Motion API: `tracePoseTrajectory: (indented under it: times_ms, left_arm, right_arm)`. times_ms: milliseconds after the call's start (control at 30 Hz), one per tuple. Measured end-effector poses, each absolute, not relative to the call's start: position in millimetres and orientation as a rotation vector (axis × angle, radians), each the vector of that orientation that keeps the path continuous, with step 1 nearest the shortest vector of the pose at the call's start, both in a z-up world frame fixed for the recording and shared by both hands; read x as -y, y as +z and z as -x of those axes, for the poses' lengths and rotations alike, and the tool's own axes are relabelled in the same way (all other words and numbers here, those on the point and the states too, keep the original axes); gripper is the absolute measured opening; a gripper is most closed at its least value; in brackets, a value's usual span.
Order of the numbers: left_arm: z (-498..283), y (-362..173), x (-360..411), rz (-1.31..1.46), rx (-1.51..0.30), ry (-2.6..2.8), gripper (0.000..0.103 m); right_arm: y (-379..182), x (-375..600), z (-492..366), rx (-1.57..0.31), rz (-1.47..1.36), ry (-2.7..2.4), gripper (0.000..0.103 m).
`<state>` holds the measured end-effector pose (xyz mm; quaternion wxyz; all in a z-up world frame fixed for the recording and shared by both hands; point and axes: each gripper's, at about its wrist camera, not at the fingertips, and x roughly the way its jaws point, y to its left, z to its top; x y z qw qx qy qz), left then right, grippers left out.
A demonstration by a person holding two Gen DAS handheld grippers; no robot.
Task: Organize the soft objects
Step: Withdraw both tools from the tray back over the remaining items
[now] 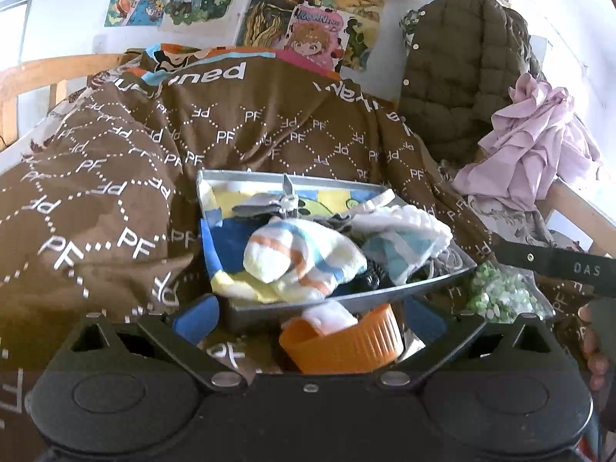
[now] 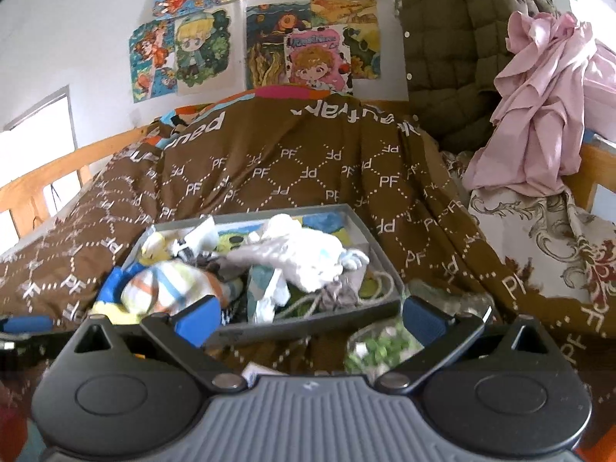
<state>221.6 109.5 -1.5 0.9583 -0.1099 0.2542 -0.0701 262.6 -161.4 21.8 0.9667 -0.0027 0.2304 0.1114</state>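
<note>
A grey tray (image 1: 346, 297) sits on a brown PF-patterned quilt (image 1: 115, 192), piled with soft items. On top lie a striped sock (image 1: 304, 258) and a white fluffy cloth (image 1: 400, 223). My left gripper (image 1: 310, 323) is open just before the tray's near wall, with an orange ribbed cup (image 1: 342, 346) holding white cloth between its fingers. In the right wrist view the tray (image 2: 381, 261) holds a white plush toy (image 2: 300, 254) and the striped sock (image 2: 165, 288). My right gripper (image 2: 312, 317) is open at the tray's near edge, with nothing gripped.
A bag of green beads (image 1: 500, 292) (image 2: 381, 346) lies on the quilt right of the tray. An olive quilted jacket (image 1: 462, 77) and pink cloth (image 1: 539, 134) hang at the back right. A wooden bed rail (image 1: 38, 77) runs along the left. Posters cover the wall.
</note>
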Motion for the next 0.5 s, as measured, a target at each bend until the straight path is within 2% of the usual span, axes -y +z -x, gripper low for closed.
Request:
tracePoseTrajectory:
  times_ms: [500]
  left_arm:
    - [-185,-21,-107,0.216,-0.555,-0.269,0.102]
  right_arm:
    - [-7,158,-221,-0.555,0.021,0.250,0.103]
